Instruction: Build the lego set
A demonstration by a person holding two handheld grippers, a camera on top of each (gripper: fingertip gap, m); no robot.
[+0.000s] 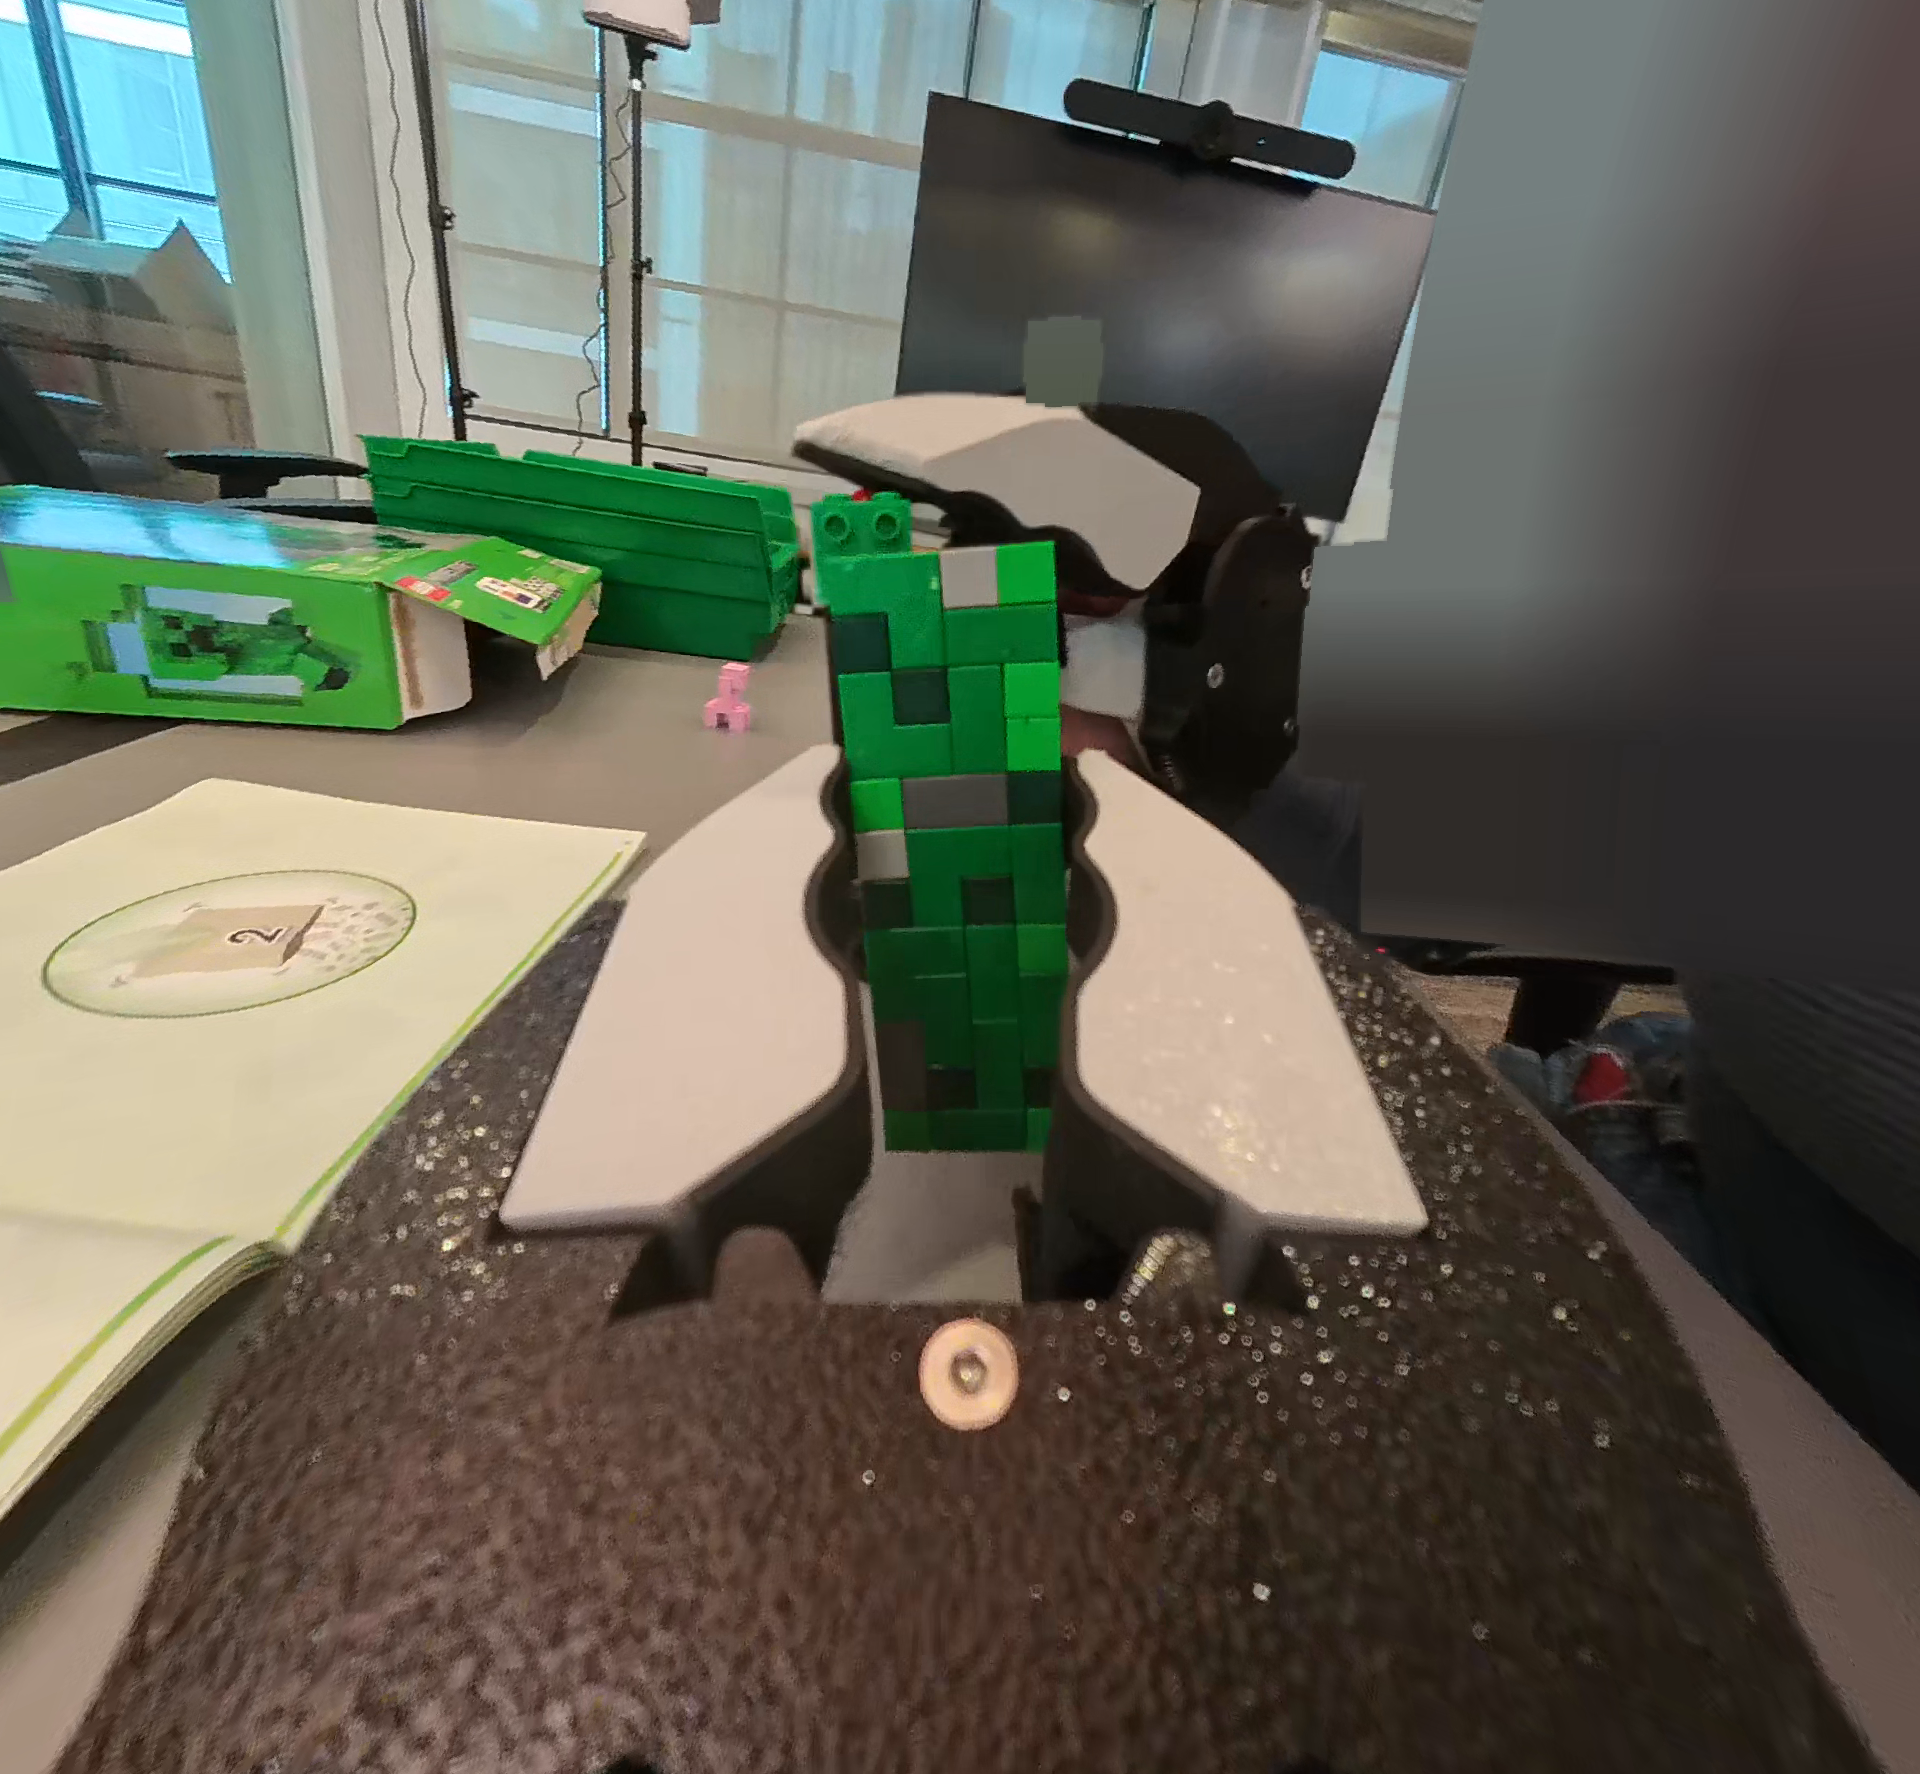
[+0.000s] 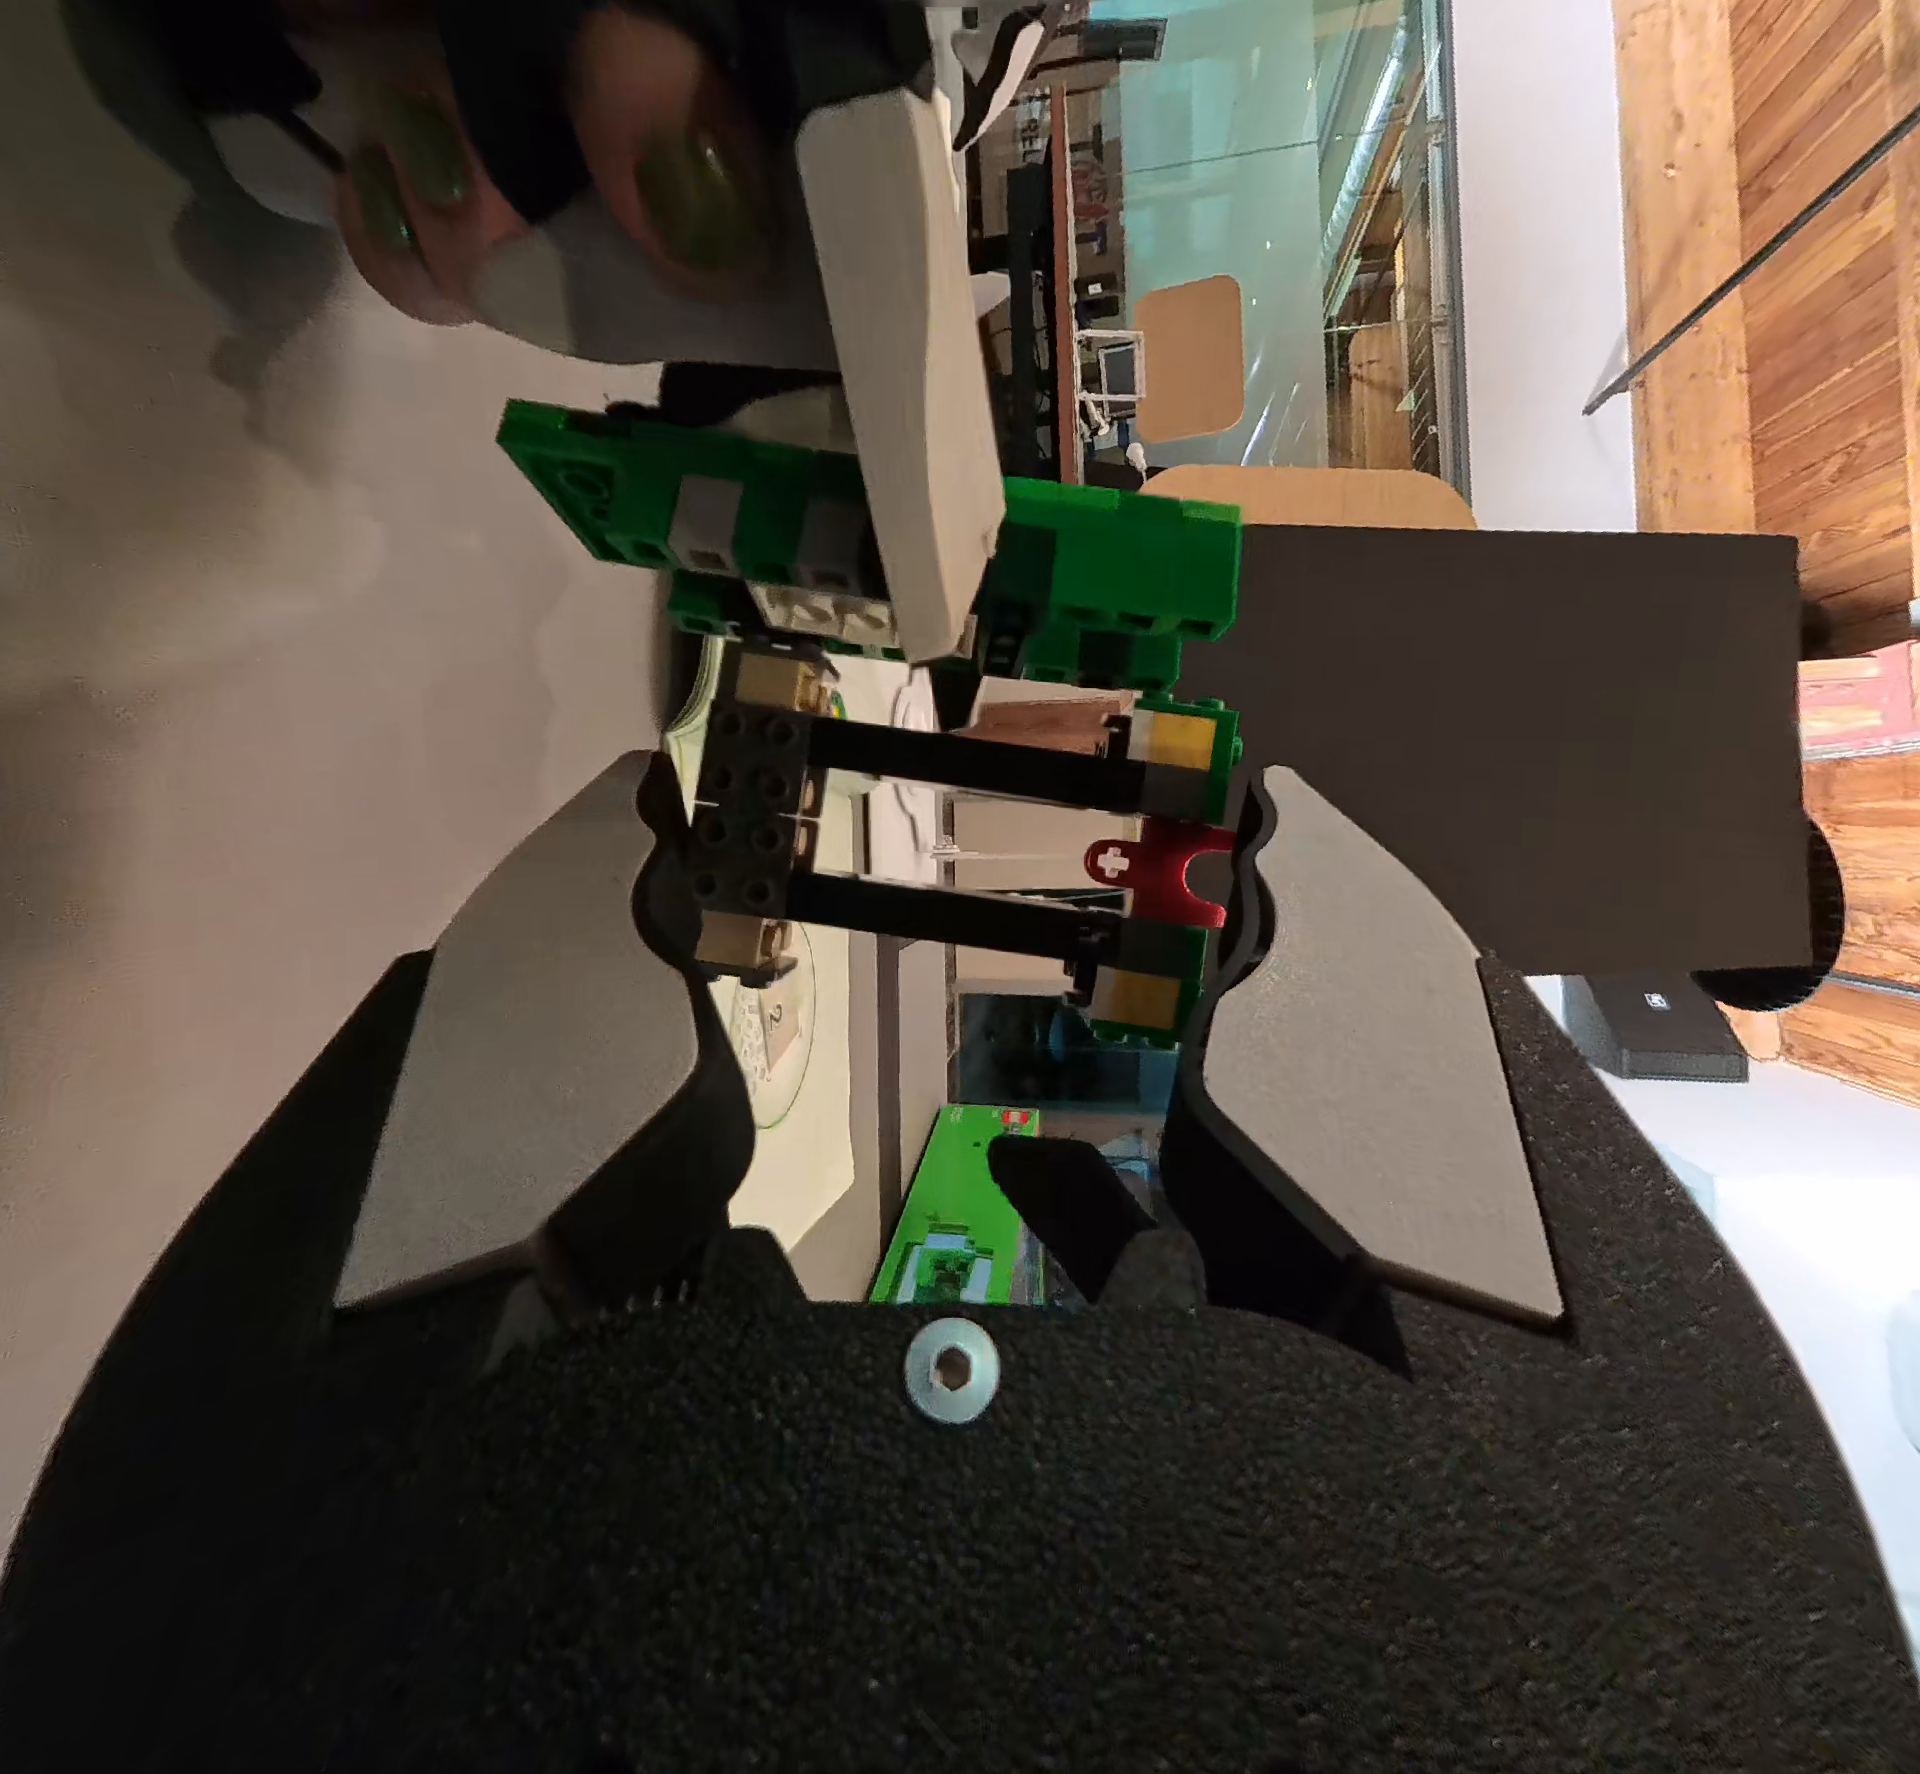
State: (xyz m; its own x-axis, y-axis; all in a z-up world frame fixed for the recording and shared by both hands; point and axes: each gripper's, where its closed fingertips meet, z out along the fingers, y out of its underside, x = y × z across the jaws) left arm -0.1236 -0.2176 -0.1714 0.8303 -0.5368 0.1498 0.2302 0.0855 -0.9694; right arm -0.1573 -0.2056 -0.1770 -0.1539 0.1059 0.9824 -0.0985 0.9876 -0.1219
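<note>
A: Left gripper [image 1: 956, 903]?
B: I had it clamped on the green lego column [image 1: 951, 841], held upright above the table [image 1: 623, 737], instruction booklet [image 1: 260, 976] to the left.
A: Right gripper [image 2: 951, 872]?
B: Closed around the black-and-green lego frame [image 2: 935, 851], touching the column's end.

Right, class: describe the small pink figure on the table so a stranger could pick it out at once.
Start at the opened green box lying on the grey table. Past its flap, before the stacked green trays, stands the pink figure. It is the only pink thing, small and alone among green.
</note>
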